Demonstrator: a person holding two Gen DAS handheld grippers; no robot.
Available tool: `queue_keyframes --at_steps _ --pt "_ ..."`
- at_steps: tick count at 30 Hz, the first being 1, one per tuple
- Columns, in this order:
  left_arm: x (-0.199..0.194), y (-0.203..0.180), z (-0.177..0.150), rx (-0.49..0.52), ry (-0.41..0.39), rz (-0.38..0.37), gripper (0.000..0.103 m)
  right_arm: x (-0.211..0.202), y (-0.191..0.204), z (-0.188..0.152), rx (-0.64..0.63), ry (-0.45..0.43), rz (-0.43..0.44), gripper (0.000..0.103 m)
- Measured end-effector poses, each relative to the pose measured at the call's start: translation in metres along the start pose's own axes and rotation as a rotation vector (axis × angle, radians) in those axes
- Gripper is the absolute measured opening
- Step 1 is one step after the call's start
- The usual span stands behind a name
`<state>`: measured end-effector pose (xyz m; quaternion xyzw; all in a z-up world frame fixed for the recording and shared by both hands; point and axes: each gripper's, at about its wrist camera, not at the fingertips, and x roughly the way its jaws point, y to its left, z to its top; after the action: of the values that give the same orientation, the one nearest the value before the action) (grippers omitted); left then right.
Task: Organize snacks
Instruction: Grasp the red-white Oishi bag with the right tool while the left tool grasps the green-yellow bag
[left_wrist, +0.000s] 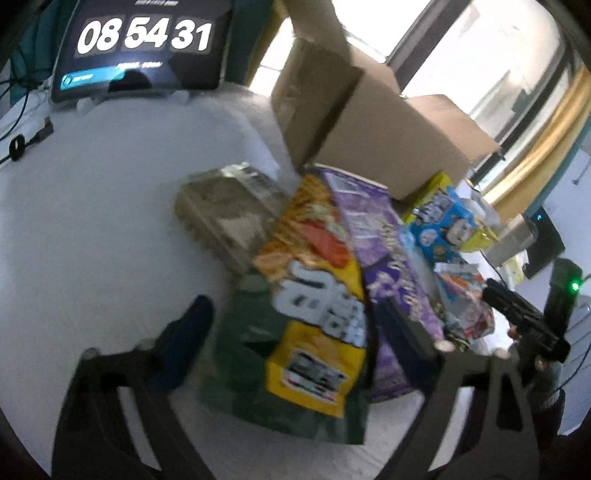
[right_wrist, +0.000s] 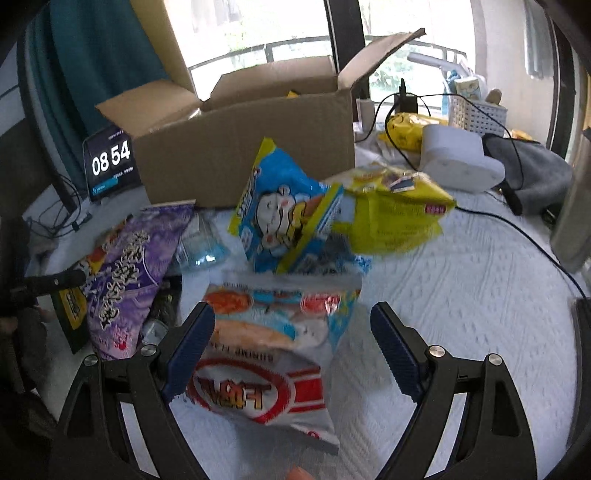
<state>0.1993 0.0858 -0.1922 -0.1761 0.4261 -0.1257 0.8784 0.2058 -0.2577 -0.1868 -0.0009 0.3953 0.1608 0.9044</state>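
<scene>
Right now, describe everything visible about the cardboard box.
The cardboard box is plain brown corrugated board, standing upright on the white textured tabletop with its top flaps open and splayed outward. Something yellow peeks above its rim. A blue cartoon snack bag stands in front of it; contact is unclear.

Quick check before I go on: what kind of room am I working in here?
Probably a room at home, perhaps a bedroom: the snacks lie on a white quilted cover like bedding, with a large window and teal curtain behind. An open cardboard box and household clutter fit that.
</scene>
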Motion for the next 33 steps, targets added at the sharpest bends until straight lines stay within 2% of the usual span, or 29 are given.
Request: queue_keyframes --at_steps 1,2,5,9,11,20,23,24,25,28,33 --pt "-0.003 -0.007 -0.002 0.029 -0.008 -0.007 0.071 0.001 0.0 -0.001 -0.002 0.005 0.0 0.089" --pt "-0.005 -0.015 -0.003 0.062 -0.013 0.0 0.068 0.002 0.001 -0.003 -0.002 0.009 0.002 0.089" --pt "-0.005 -0.037 -0.011 0.166 -0.013 0.054 0.049 0.007 0.002 -0.006 0.009 0.018 0.015 0.089" --pt "-0.019 -0.053 -0.018 0.184 -0.099 0.007 0.033 0.01 0.008 -0.009 0.009 0.025 0.033 0.089" --pt "-0.022 -0.061 -0.018 0.207 -0.133 0.009 0.031 0.012 0.012 -0.011 0.003 0.029 0.05 0.089" --pt "0.002 -0.074 -0.009 0.205 -0.103 0.001 0.031 0.02 0.016 -0.015 -0.013 0.041 0.062 0.089" --pt "0.006 -0.075 -0.009 0.19 -0.092 0.002 0.026 0.021 0.017 -0.014 -0.016 0.036 0.062 0.089" --pt "0.003 -0.076 -0.01 0.19 -0.097 -0.003 0.022 0.021 0.017 -0.013 -0.011 0.036 0.067 0.086" --pt "-0.002 -0.078 -0.01 0.197 -0.109 0.0 0.019 0.021 0.017 -0.014 -0.008 0.037 0.071 0.079" --pt "-0.018 -0.084 -0.01 0.222 -0.153 0.031 0.017 0.016 0.015 -0.014 -0.002 0.022 0.09 0.063" --pt "-0.052 -0.098 -0.01 0.276 -0.248 0.068 0.017 0.003 0.018 -0.012 -0.046 -0.022 0.06 0.054"
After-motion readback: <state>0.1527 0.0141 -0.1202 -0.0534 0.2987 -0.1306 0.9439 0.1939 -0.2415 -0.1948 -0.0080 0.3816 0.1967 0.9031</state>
